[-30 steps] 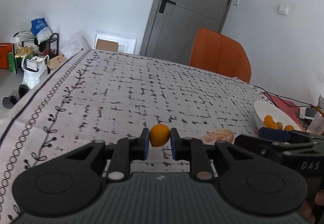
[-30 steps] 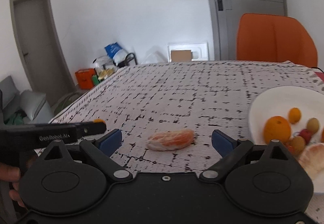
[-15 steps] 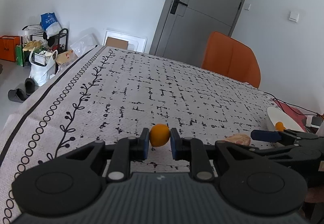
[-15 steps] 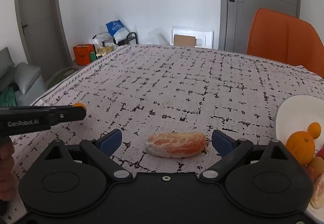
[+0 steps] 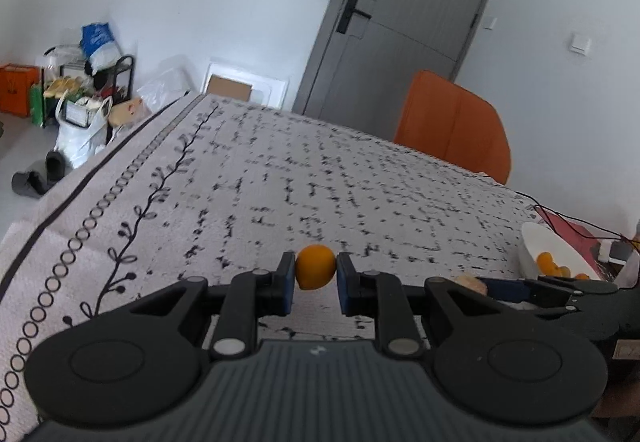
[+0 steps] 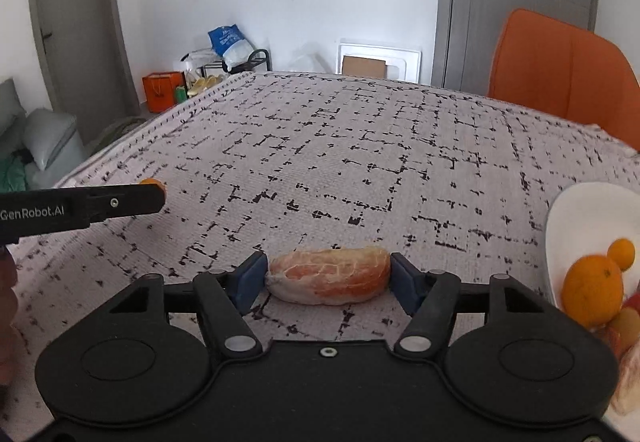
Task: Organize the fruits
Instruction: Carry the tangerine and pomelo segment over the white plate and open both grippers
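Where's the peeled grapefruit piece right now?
In the right wrist view the grapefruit piece lies low in the middle on the tablecloth, between the pads of the right gripper, which has just been closing on it, left of the plate.

Woven cloth tablecloth (image 6: pixel 360 162), glossy white plate (image 6: pixel 580 210).
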Motion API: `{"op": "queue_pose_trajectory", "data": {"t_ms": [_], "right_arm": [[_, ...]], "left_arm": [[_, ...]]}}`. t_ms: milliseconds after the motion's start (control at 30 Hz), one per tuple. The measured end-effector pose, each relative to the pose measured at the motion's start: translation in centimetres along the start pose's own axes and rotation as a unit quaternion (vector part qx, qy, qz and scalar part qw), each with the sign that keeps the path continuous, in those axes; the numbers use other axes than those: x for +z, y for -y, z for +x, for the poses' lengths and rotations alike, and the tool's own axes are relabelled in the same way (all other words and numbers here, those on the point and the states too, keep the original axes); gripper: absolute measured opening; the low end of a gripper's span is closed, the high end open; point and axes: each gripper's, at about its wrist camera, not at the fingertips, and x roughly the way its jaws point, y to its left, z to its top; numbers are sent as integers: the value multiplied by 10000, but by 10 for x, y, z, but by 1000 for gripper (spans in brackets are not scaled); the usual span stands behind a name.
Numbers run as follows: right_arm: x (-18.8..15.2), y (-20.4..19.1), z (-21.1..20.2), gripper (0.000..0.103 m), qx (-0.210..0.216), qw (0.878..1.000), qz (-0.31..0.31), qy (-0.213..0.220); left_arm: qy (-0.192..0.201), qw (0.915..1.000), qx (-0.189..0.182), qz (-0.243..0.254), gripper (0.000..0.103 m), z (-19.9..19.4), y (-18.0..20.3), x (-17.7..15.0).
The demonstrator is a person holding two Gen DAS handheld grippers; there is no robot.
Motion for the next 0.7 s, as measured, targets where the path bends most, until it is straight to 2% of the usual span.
{"op": "queue_pose_trajectory", "data": {"t_ms": [133, 300, 467, 700], "right_arm": [[1, -3, -16, 62, 37, 9999, -16, 139], [6, 2, -55, 62, -24, 9988, 53, 495], [5, 17, -95, 62, -165, 9963, 109, 842], [-1, 45, -125, 62, -395, 9920, 356, 1147]], "left_arm": [[114, 9999, -46, 36, 20, -11, 10, 4], [195, 9995, -202, 160, 20, -24, 31, 8], [262, 9983, -404, 343, 20, -30, 57, 12], [292, 9958, -633, 598, 20, -32, 93, 13]]}}
